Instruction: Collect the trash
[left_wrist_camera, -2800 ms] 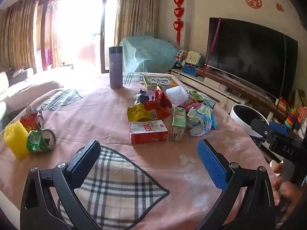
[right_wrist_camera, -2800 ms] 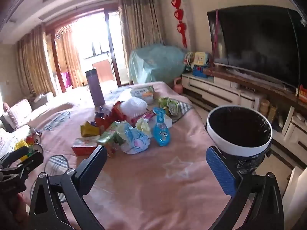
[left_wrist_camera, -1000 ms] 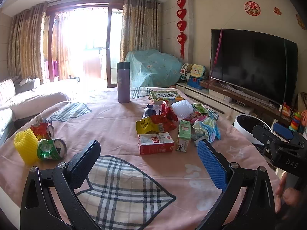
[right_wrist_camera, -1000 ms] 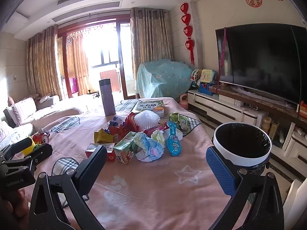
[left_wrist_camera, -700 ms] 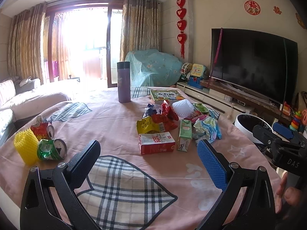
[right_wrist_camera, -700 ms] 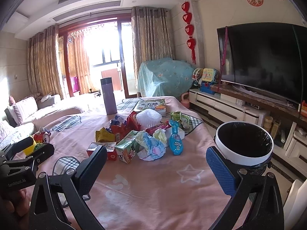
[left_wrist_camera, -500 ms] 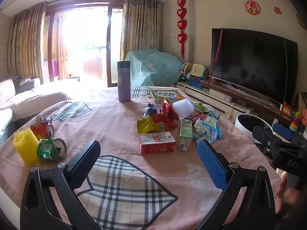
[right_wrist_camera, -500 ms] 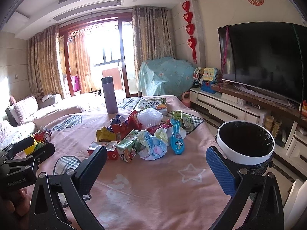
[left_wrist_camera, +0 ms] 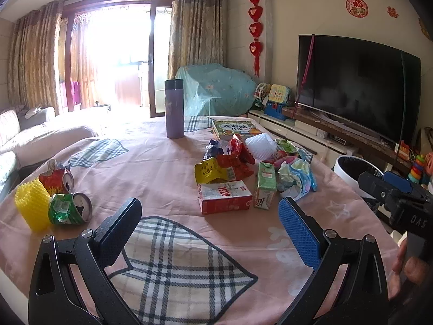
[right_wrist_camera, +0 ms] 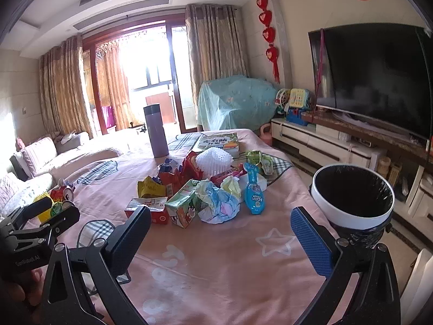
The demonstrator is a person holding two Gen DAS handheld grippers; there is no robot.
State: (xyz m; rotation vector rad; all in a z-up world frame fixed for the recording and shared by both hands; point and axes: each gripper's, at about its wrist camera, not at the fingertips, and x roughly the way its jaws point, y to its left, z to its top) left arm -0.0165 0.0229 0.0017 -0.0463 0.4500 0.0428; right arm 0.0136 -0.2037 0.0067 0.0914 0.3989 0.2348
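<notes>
Pink-clothed surface [left_wrist_camera: 162, 168] carries the trash pile [right_wrist_camera: 200, 189] at its middle, untouched, while both the left hand-held gripper [left_wrist_camera: 211, 224] and right hand-held gripper [right_wrist_camera: 222, 230] hover spread and empty, so collecting seems unstarted: next, reach a piece for the bin [right_wrist_camera: 351, 203] just beside the edge.

Daylight floods in from the balcony door [left_wrist_camera: 116, 62], blown out to white in both views and washing glare across the far side of the desk [left_wrist_camera: 151, 168]. The room is bright, shadows soft. Fisheye distortion bends the curtains [right_wrist_camera: 62, 86] and television [right_wrist_camera: 379, 78]; corners vignette black. Focus is sharp throughout.
</notes>
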